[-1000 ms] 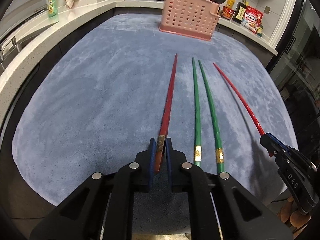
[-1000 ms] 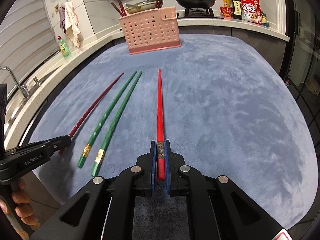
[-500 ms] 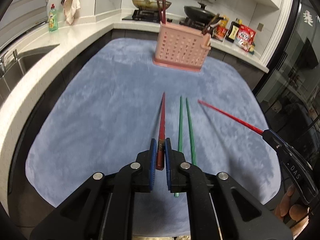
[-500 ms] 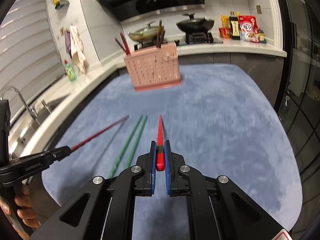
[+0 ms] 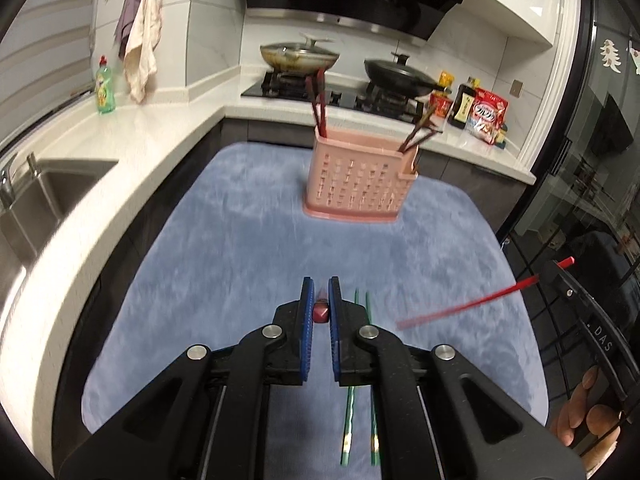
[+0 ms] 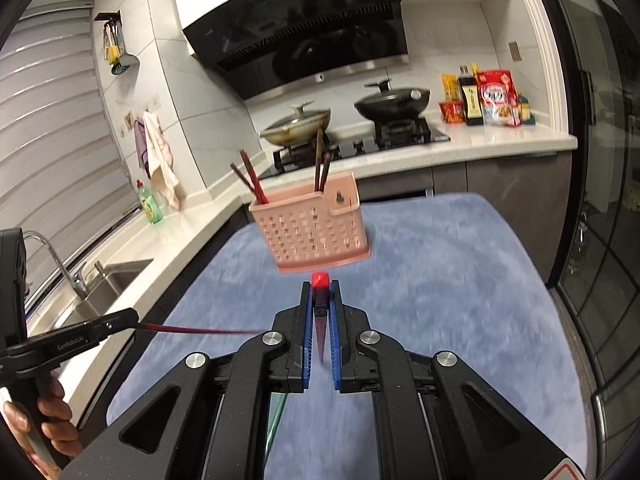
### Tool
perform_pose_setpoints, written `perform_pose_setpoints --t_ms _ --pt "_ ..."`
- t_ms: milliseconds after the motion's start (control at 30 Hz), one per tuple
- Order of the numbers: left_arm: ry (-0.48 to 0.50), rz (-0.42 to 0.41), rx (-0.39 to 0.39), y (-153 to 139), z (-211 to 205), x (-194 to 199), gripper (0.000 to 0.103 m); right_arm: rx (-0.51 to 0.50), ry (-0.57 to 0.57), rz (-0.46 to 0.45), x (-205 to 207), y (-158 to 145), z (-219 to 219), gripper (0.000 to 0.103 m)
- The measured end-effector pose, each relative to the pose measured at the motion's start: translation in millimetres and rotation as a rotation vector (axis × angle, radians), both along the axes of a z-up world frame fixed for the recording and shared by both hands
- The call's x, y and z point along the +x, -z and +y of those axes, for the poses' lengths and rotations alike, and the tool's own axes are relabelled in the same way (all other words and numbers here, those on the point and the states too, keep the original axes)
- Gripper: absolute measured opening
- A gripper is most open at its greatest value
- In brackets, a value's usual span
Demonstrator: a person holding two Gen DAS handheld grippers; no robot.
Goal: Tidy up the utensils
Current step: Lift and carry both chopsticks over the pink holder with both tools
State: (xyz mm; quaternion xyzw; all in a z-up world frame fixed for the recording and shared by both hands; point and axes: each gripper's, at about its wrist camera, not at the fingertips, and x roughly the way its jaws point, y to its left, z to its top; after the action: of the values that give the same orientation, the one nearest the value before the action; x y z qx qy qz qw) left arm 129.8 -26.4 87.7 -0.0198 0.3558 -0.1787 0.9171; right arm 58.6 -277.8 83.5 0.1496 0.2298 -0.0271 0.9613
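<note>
My left gripper (image 5: 320, 294) is shut on a dark red chopstick (image 5: 321, 313), seen end-on between the blue pads. My right gripper (image 6: 321, 296) is shut on a bright red chopstick (image 6: 320, 280), also seen end-on, tip hanging down. Both are lifted above the blue mat (image 5: 240, 248). Each held chopstick shows from the other view, the bright one (image 5: 460, 310) and the dark one (image 6: 200, 329). Two green chopsticks (image 5: 362, 380) lie on the mat below the left gripper. The pink utensil basket (image 5: 360, 184) stands at the far end, in the right view too (image 6: 316, 228), with dark chopsticks (image 5: 318, 104) in it.
A sink (image 5: 36, 196) and faucet sit at the left counter. A green soap bottle (image 5: 105, 88) and hanging towels (image 5: 140, 56) are behind it. Two pans (image 5: 298, 56) are on the stove. Packets and bottles (image 5: 480, 114) stand at the right. A glass door (image 5: 592, 160) is at the right.
Both grippers have lifted their red chopsticks off the mat and tilted them up, so each now points down. The green pair stays on the mat.
</note>
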Motion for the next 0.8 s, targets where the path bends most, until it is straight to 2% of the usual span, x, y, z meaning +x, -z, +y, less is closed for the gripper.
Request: perform_pose_setpoints --t_ms 333,533,800 --pt "-0.009 -0.072 -0.011 -41.4 -9.9 46.7 0.007 0.002 -0.013 -0.048 33.0 -27.4 -8.6 0.007" --pt "-0.003 -0.105 -0.037 -65.6 -14.2 71.9 0.007 0.044 -0.040 -0.075 55.9 -43.4 -18.2 0.007" --pt "-0.004 -0.217 -0.083 -115.2 -31.4 105.5 0.007 0.070 -0.064 -0.152 107.6 -88.9 -28.0 0.007"
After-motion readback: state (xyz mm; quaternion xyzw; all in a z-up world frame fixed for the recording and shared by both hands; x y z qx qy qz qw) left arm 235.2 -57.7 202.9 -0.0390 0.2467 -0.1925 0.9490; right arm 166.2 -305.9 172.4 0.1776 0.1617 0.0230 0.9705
